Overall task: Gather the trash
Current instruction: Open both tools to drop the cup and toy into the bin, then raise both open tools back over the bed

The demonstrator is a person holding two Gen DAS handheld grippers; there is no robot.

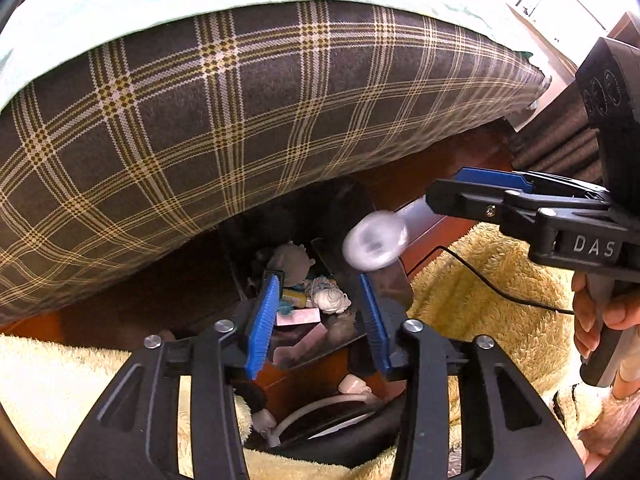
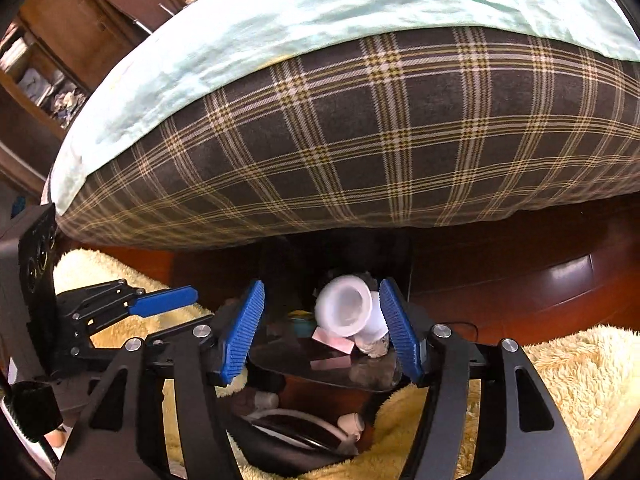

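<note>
A: Hovering over the bin [image 1: 396, 280], both grippers pointing steeply down. Left gripper [image 1: 320, 320] standing apart, nothing between the pads, just framing the bin mouth.

B: Seeing the cup [image 2: 346, 306] between the right gripper [image 2: 322, 330] pads, toward three o'clock. Clamped or not?

A: Jaws apart, left pad well clear of it; blurred in the left view, at one o'clock off the right fingertips, so probably dropping free. Not telling for sure whether the right pad is touching.

B: Landing where?

A: Hanging just above the bin mouth, over a pink box [image 2: 333, 341] and crumpled tissue [image 1: 330, 298] already inside.

B: Judging progress, then?

A: Looking well along: several scraps binned, cup about to join them. Nothing else obviously loose on the yellow rug [image 1: 500, 300] at five o'clock; only a black cable [image 1: 492, 284] lying there, likely not trash. Checking under the plaid mattress [image 1: 240, 120] edge at twelve o'clock probably remaining.
</note>
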